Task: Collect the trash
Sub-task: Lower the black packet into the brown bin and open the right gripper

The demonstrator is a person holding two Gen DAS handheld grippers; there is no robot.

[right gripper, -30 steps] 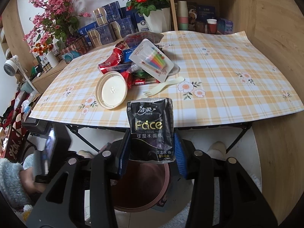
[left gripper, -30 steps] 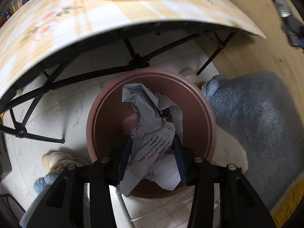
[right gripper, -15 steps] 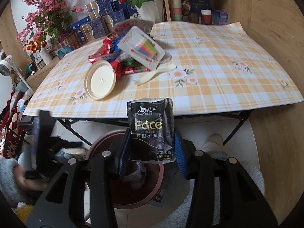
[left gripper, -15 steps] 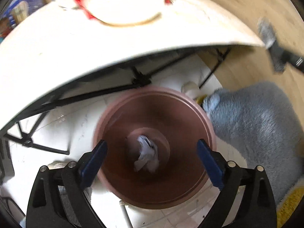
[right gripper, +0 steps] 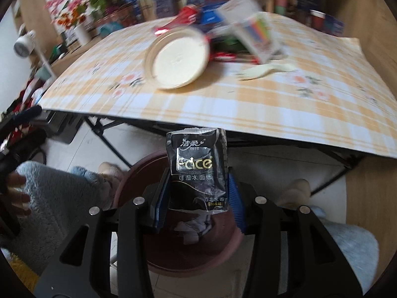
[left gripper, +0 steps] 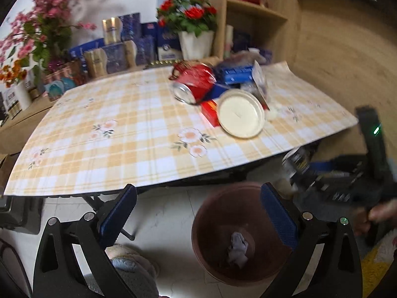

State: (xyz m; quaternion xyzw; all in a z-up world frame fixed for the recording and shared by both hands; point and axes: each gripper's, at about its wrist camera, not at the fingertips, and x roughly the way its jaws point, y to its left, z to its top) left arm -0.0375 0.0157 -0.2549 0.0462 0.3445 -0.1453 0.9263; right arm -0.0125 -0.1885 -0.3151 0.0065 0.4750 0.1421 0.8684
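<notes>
Landmark: brown bin [right gripper: 223, 260] on the floor, just in front of the table edge.

Right gripper [right gripper: 198, 201]: jaws clamped on a black tissue packet [right gripper: 197, 171], held upright directly above the bin mouth. Crumpled paper [left gripper: 237, 245] lies at the bottom of the bin, seen in both views.

Left gripper [left gripper: 196, 213]: jaws spread wide, nothing between them; it sits above and to the left of the bin, facing the table [left gripper: 99, 129].

Step in hand, as judged: dropping the packet into the bin. Next move calls for the right jaws to part while the packet hangs over the opening; the packet is light and flat, so it may cling to a pad or drift toward the rim.

Remaining trash above and beyond the bin, on the table: white lid [left gripper: 240, 113], red can [left gripper: 193, 84], wrappers (blurred). The free left tongs look the likely choice for these.
</notes>
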